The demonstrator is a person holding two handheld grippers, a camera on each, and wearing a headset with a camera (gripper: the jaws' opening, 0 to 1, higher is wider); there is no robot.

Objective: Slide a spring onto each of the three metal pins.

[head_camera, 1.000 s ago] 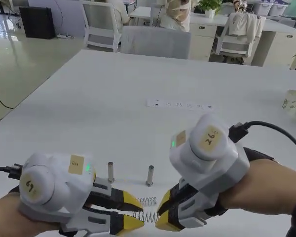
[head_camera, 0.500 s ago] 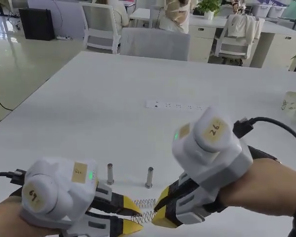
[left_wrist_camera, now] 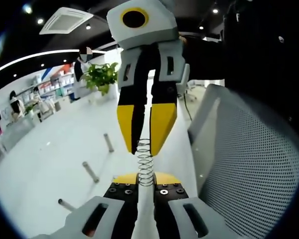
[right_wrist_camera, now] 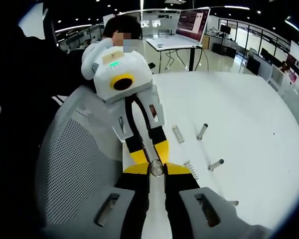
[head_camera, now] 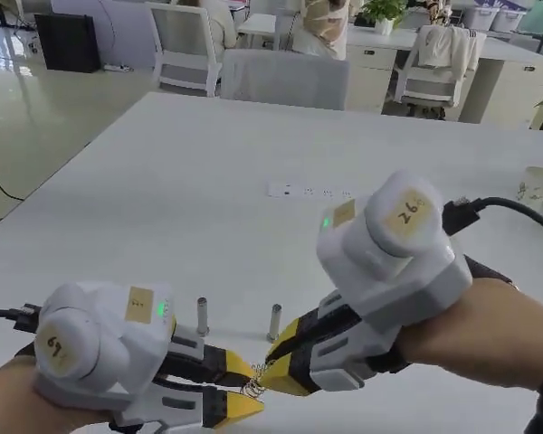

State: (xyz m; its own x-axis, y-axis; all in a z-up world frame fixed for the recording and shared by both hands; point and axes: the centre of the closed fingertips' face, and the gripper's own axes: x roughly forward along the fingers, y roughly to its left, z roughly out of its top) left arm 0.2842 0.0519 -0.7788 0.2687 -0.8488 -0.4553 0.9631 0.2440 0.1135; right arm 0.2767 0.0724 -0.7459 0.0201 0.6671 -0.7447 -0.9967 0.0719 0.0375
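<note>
Near the front edge of the white surface (head_camera: 208, 181), the left gripper (head_camera: 244, 389) and the right gripper (head_camera: 267, 366) meet tip to tip, each in a person's hand. Between them they hold one spring (left_wrist_camera: 145, 164) clear of the surface. In the left gripper view its lower end sits between that gripper's own clenched jaws, and its upper end is pinched by the yellow tips of the right gripper's jaws, which point straight back at the camera. In the right gripper view the same spring shows end-on as a small ring between that gripper's closed jaws. The three pins (left_wrist_camera: 90, 172) stand upright in a row on the surface, just beyond the grippers and apart from the held spring; all are bare. In the head view two of them show near the front edge, one behind the left gripper's jaws and one just beside the right gripper. Two loose springs (right_wrist_camera: 178, 133) lie flat on the surface near the pins. A white socket strip (head_camera: 326, 192) lies at the middle of the surface, and a mesh chair (left_wrist_camera: 244, 149) stands by its edge.
</note>
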